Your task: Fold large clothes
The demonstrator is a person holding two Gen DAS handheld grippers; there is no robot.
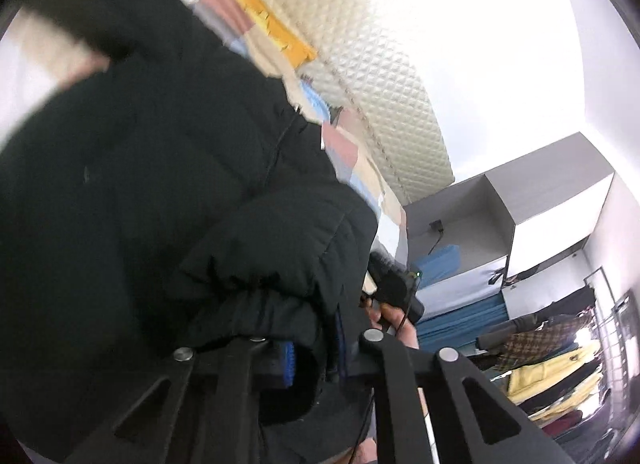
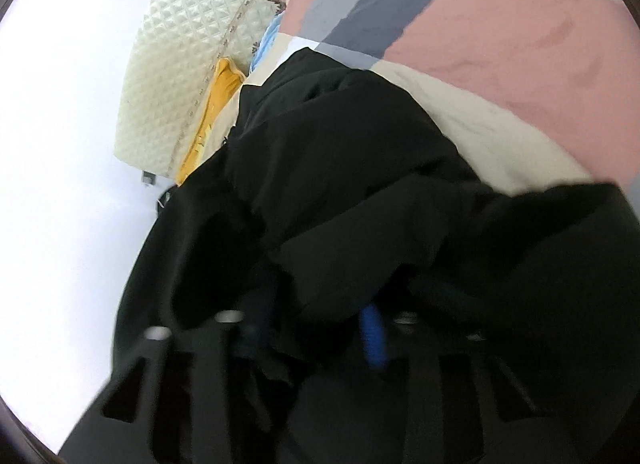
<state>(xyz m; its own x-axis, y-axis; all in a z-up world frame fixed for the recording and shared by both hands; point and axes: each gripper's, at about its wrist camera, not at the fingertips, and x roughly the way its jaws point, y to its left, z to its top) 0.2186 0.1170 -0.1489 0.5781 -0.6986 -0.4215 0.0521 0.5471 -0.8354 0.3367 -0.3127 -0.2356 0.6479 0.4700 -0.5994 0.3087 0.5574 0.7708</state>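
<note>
A large black padded jacket (image 1: 152,167) fills most of the left wrist view and lies over a patchwork bed cover (image 1: 344,147). My left gripper (image 1: 314,348) is shut on a bunched fold of it, and the blue pads (image 1: 289,362) press the fabric. In the right wrist view the same jacket (image 2: 344,167) spreads across the lower half. My right gripper (image 2: 316,338) is buried in it, with thick black cloth pinched between its blue pads (image 2: 374,340). That view is blurred. A person's hand (image 1: 400,324) holding a black device (image 1: 394,284) shows just beyond the jacket's edge.
A cream quilted headboard (image 1: 384,75) stands behind the bed, with a yellow cloth (image 2: 216,111) along its foot. The pink, navy and cream bed cover (image 2: 500,43) reaches to the right. White shelving (image 1: 500,215) and a rack of hung clothes (image 1: 560,360) stand at the far right.
</note>
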